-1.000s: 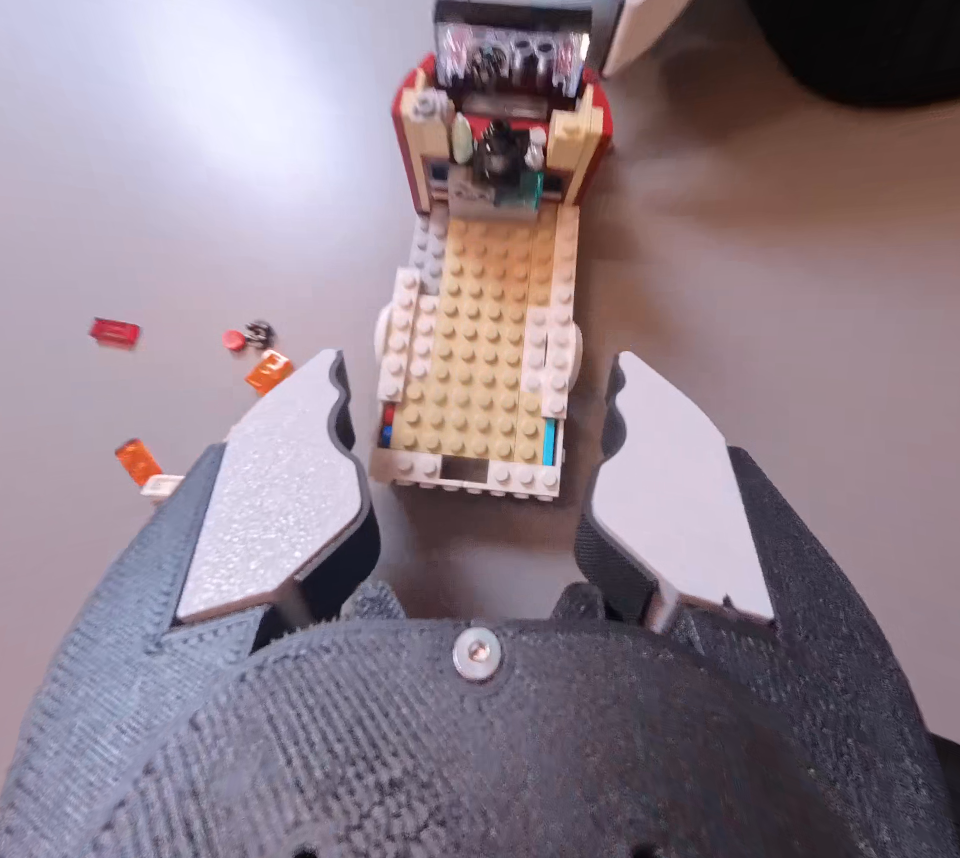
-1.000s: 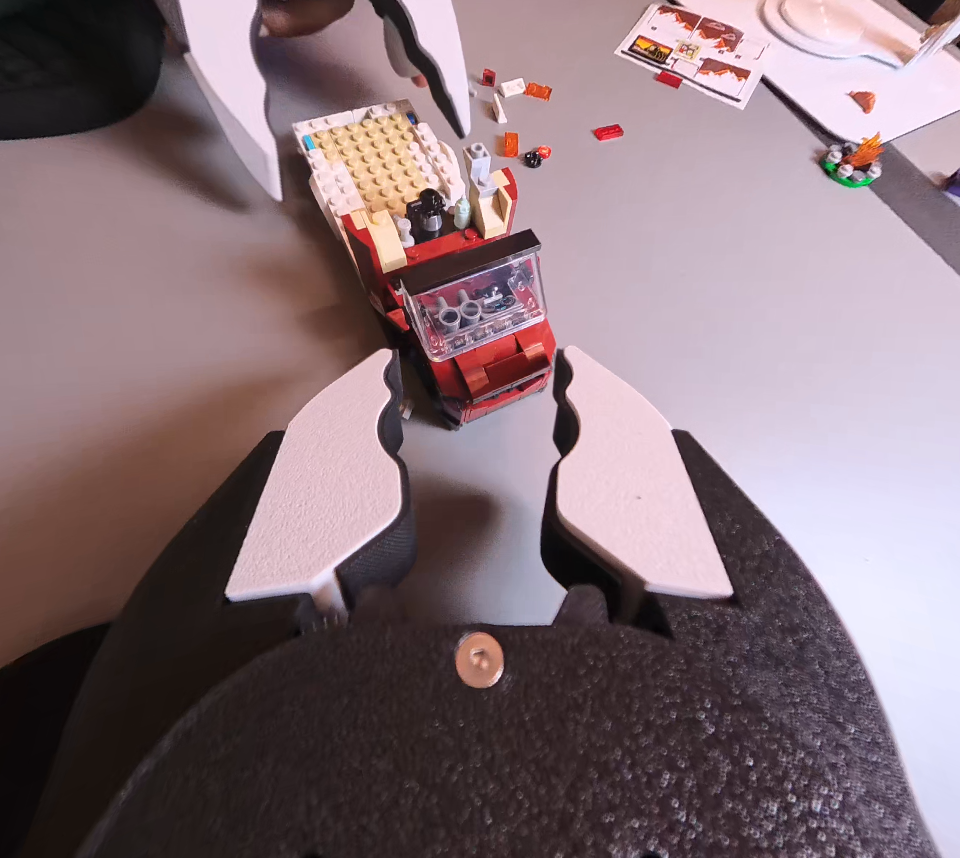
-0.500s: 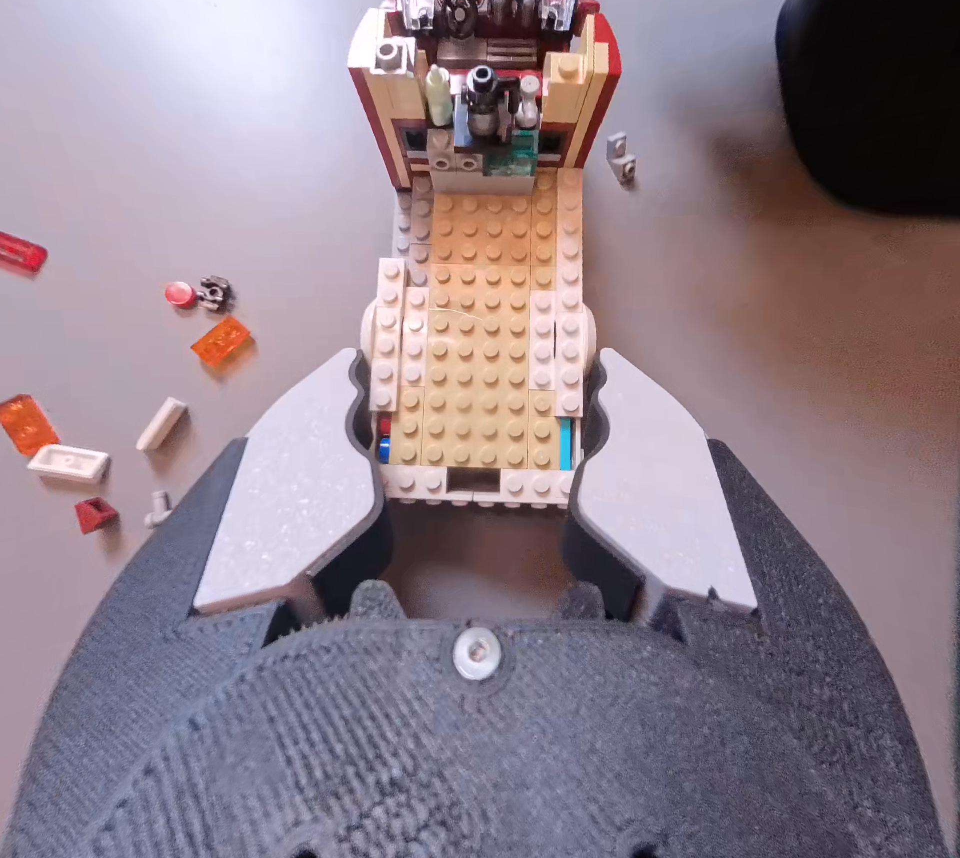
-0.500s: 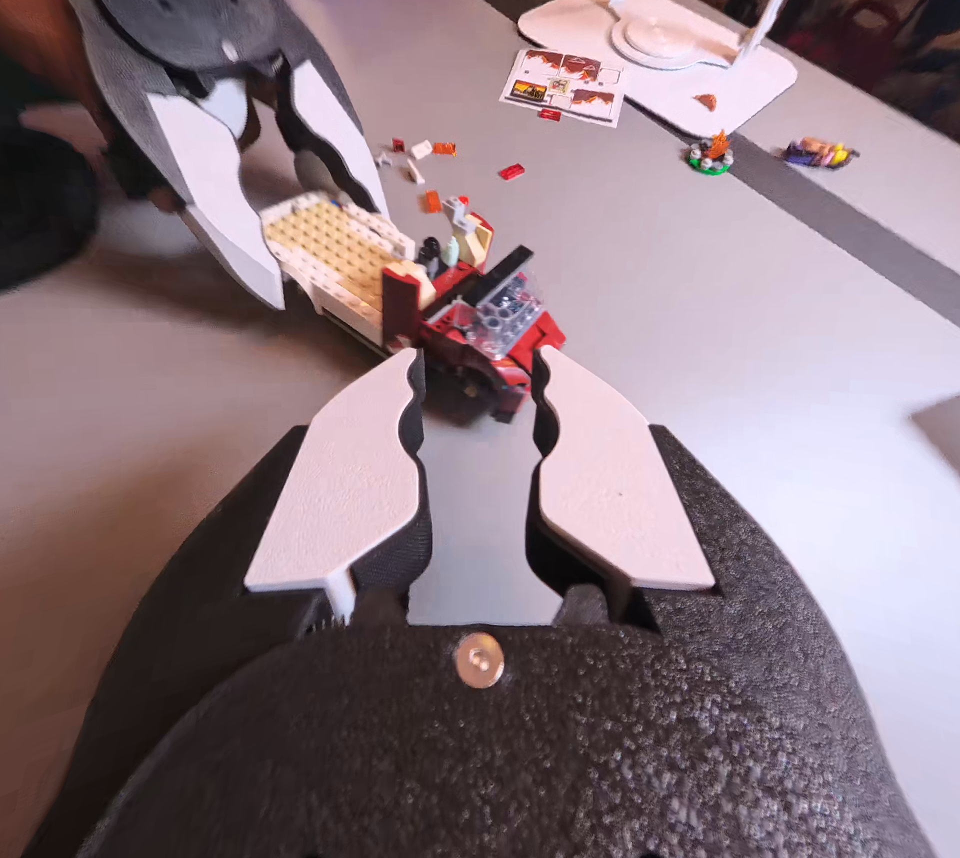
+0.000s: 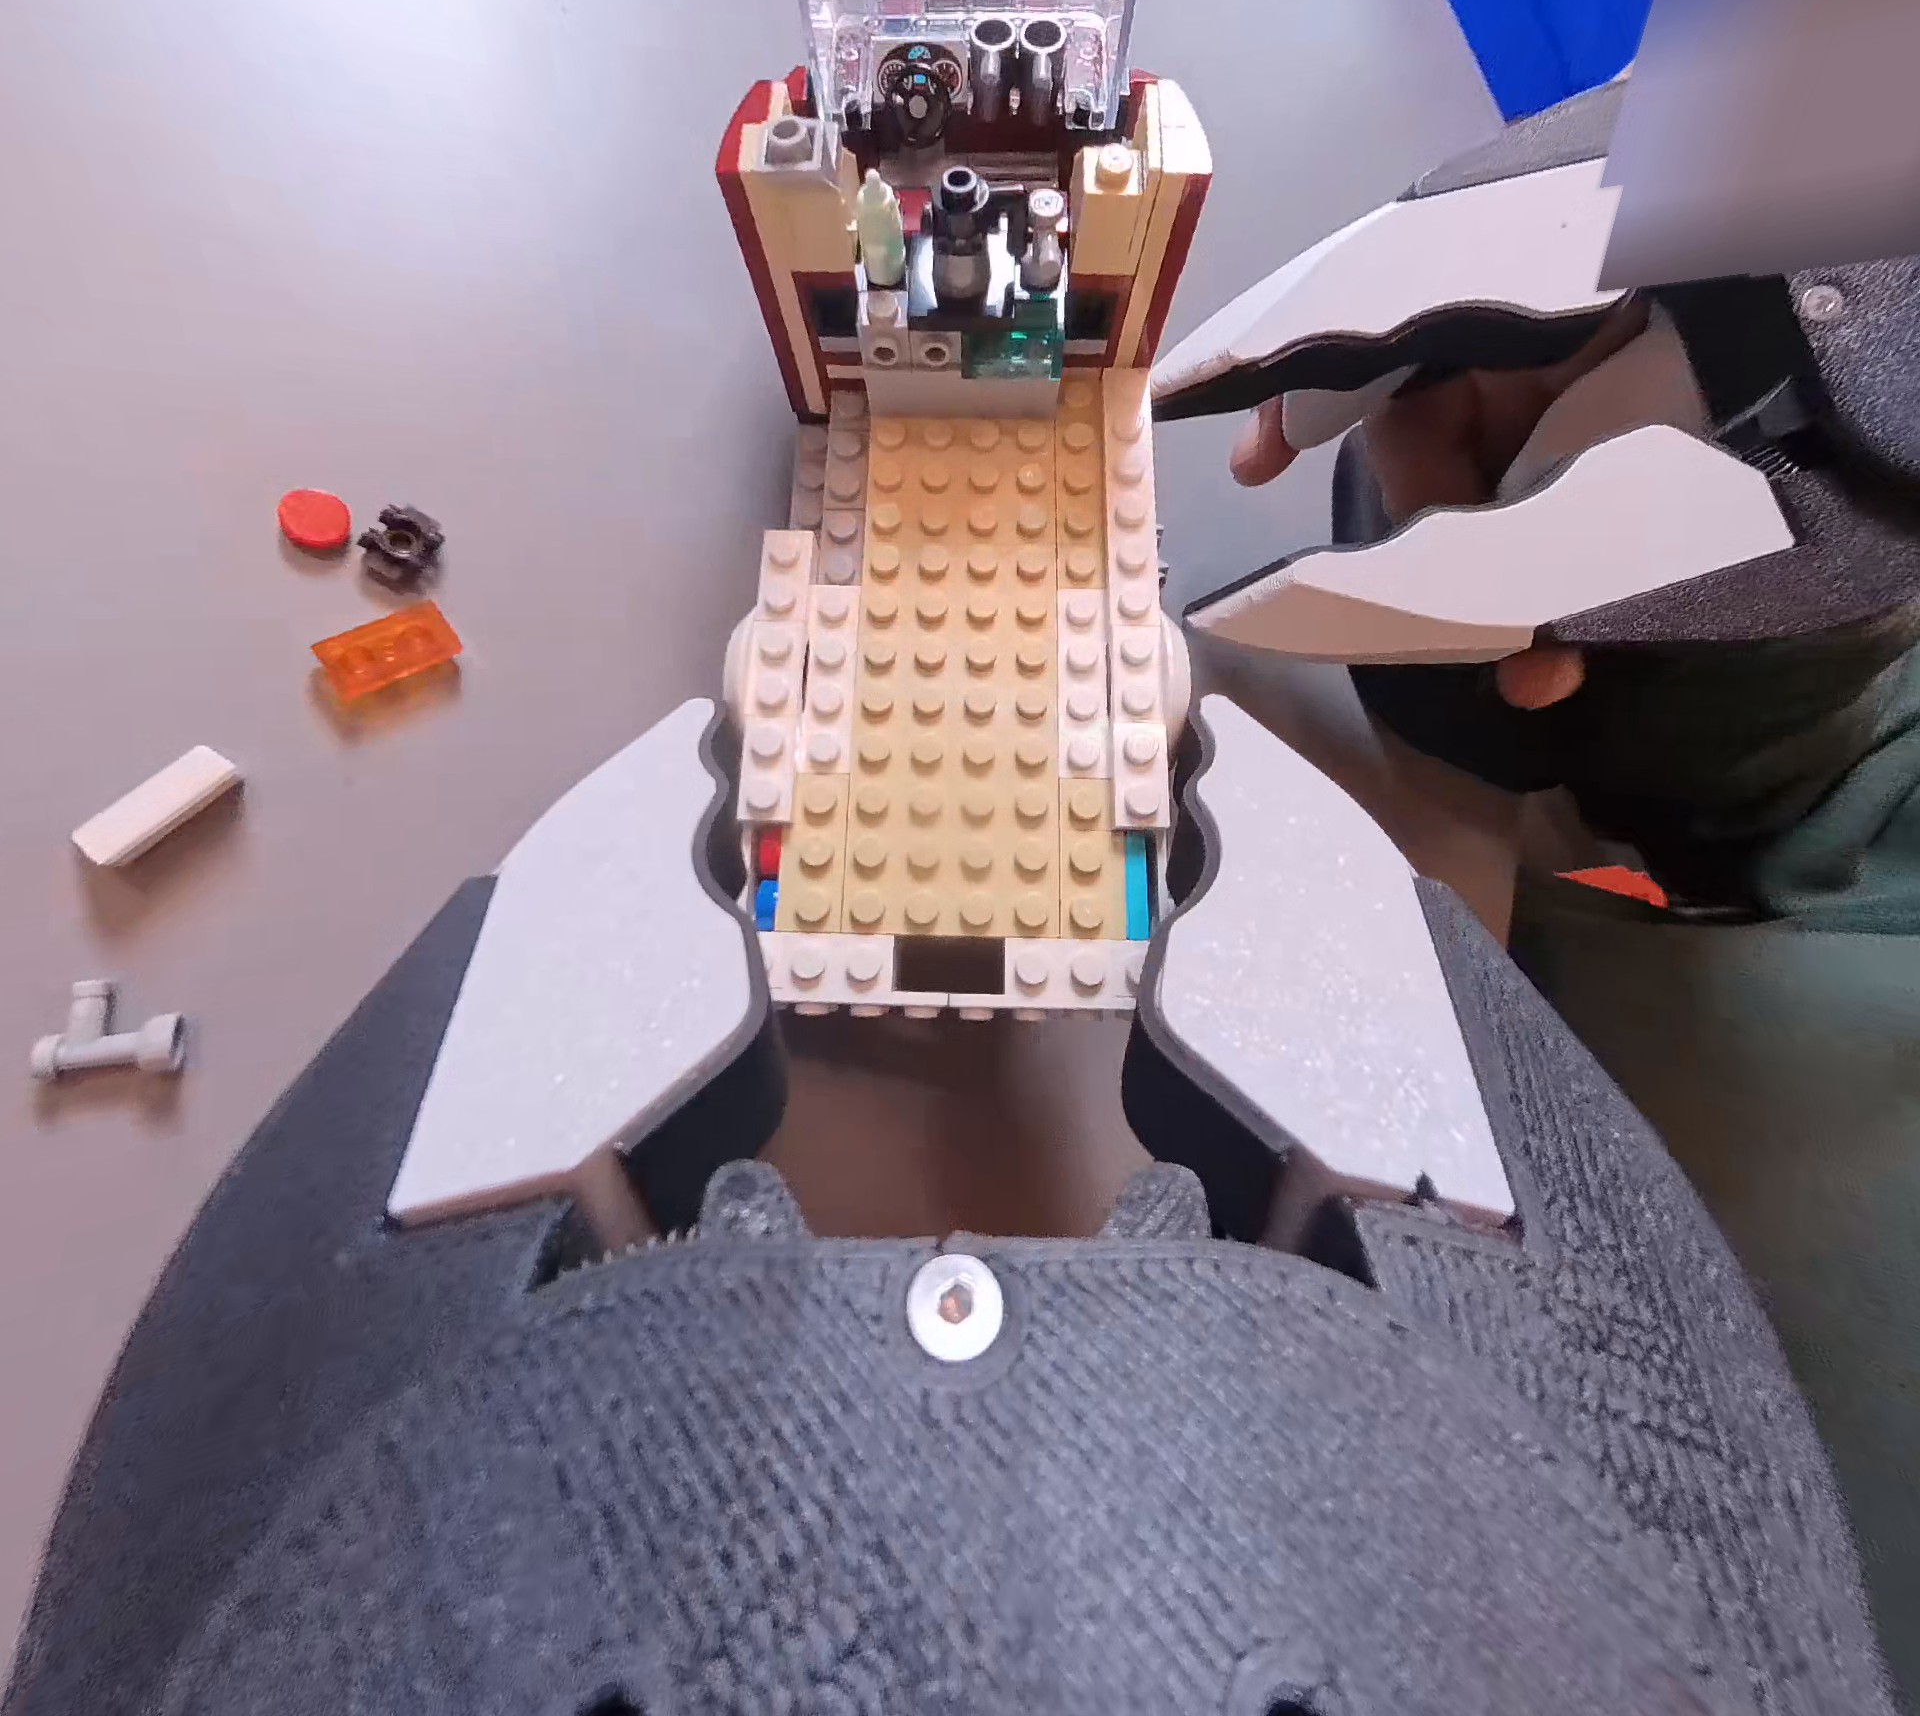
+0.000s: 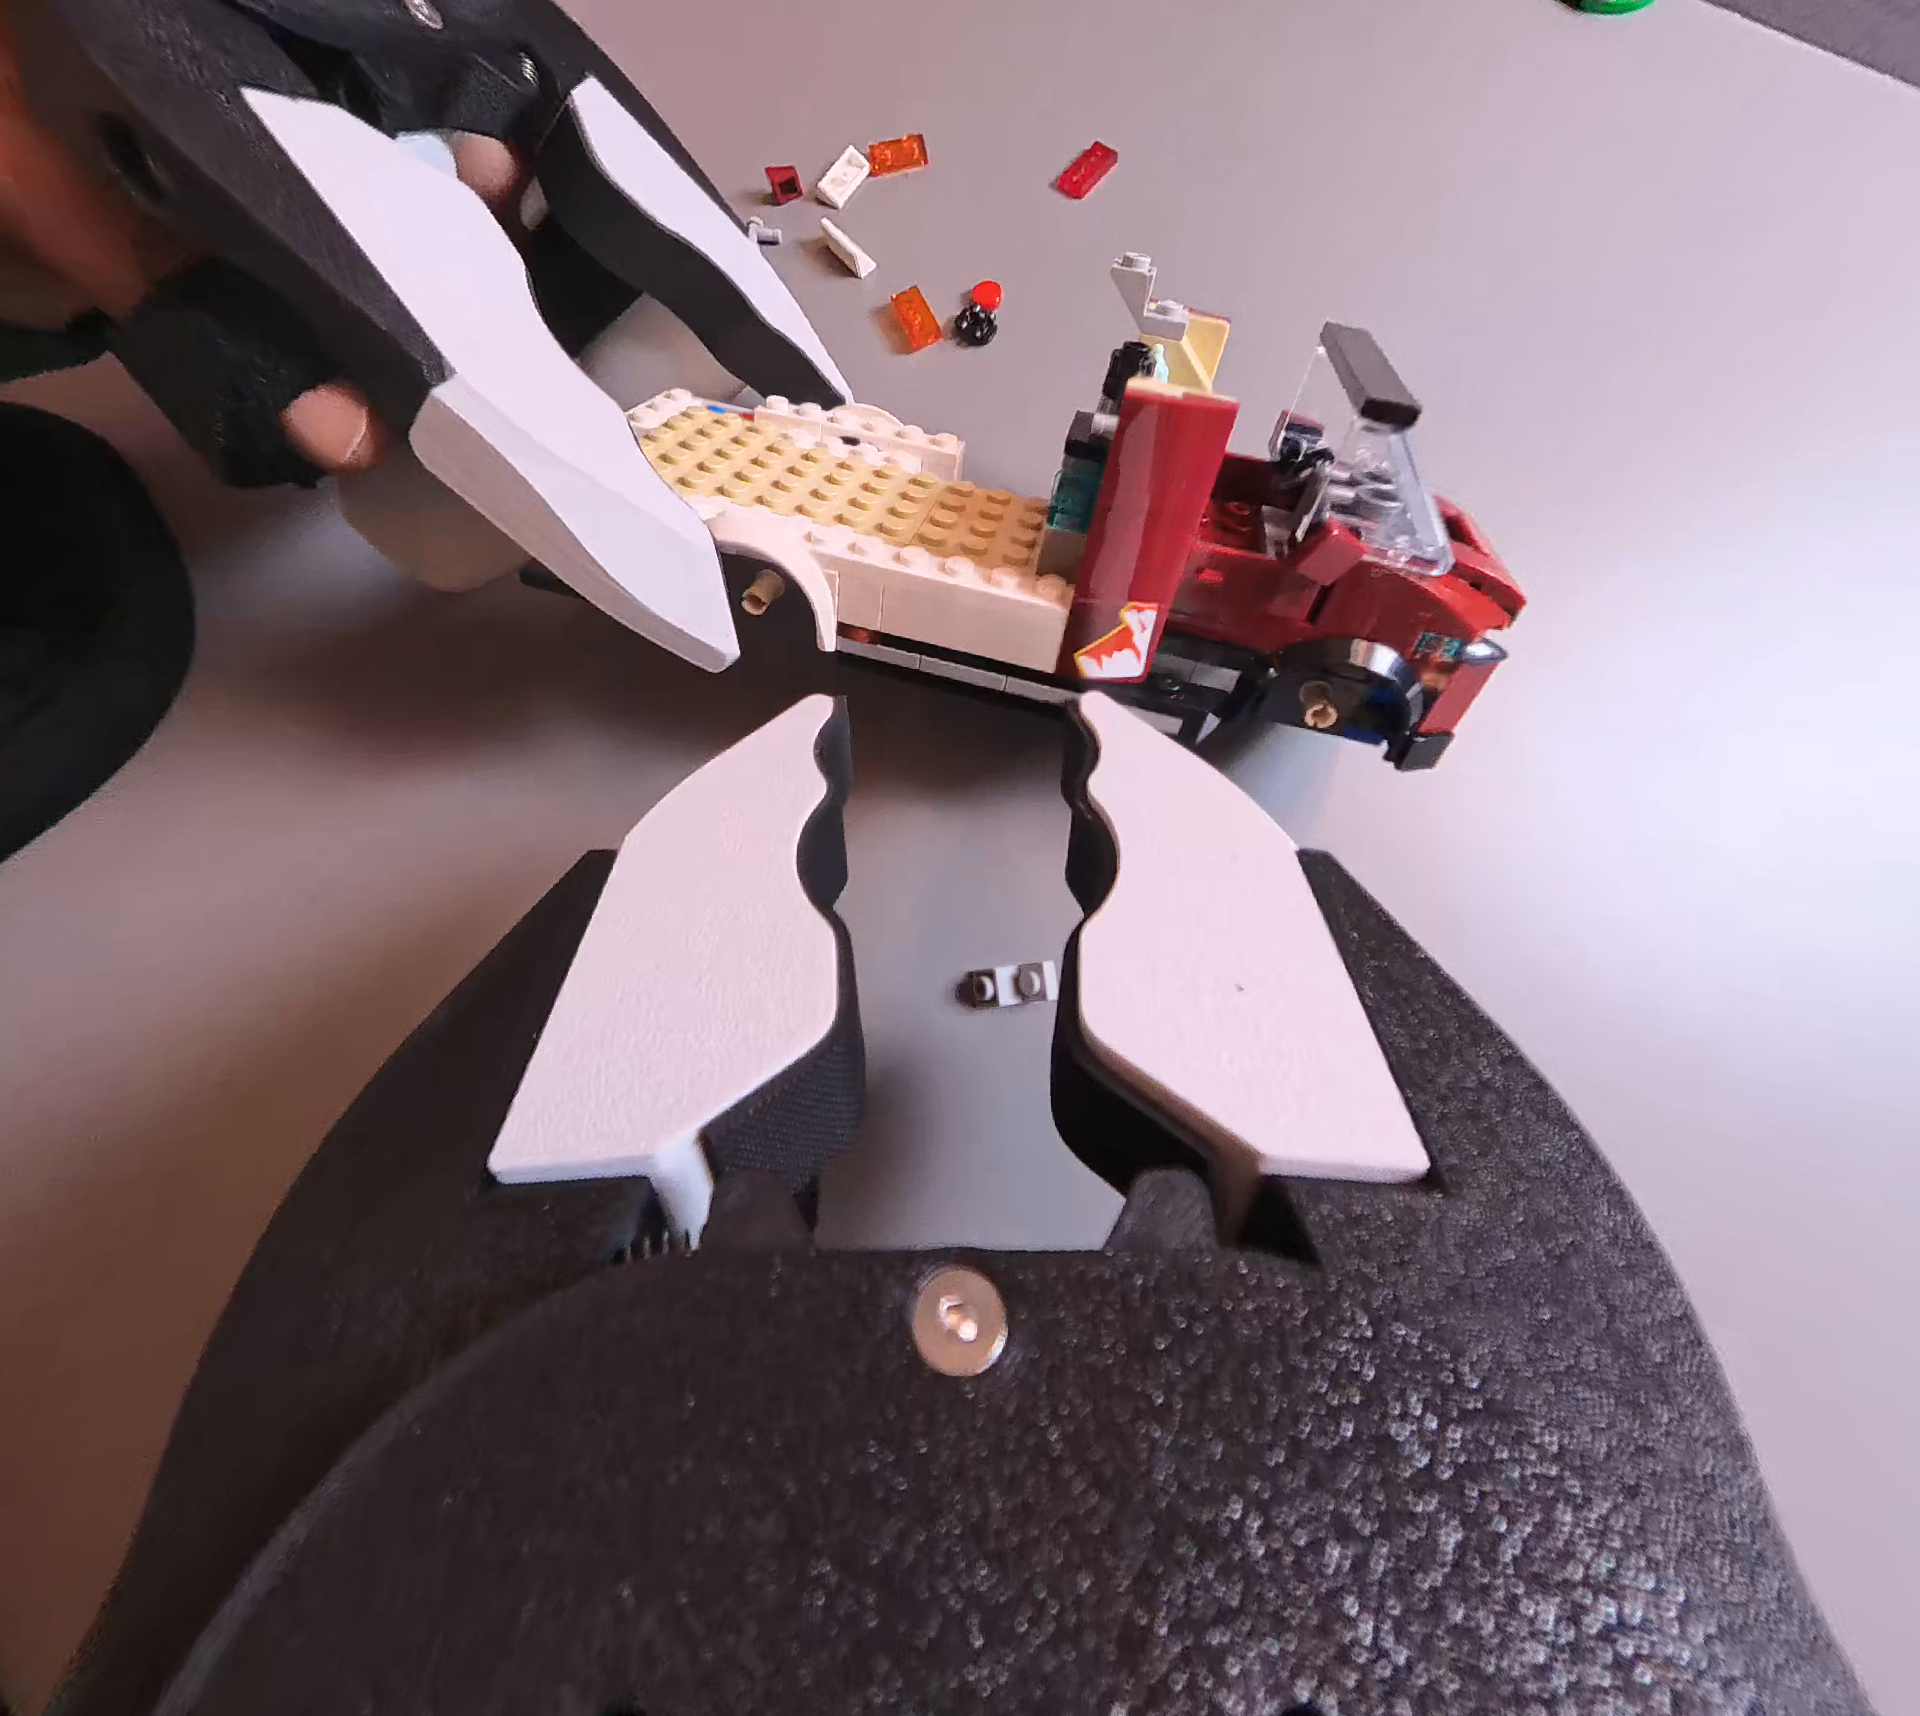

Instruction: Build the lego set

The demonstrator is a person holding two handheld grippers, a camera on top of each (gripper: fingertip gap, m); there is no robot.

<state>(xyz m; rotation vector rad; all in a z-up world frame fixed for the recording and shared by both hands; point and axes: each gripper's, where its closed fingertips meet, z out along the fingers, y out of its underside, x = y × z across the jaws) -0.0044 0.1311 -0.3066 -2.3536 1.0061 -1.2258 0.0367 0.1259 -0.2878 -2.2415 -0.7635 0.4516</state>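
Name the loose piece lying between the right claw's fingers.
The small grey two-stud plate, alone on the table between the right claw fingers; other loose pieces lie beyond the truck.

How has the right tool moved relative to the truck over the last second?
Yes. The right tool swung from the lego truck's red nose round to its side, open, now facing the white body with a small grey plate between its fingers.

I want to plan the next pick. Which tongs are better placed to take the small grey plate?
Right tongs: open, with the small grey plate lying between them. Left tongs grip the truck.
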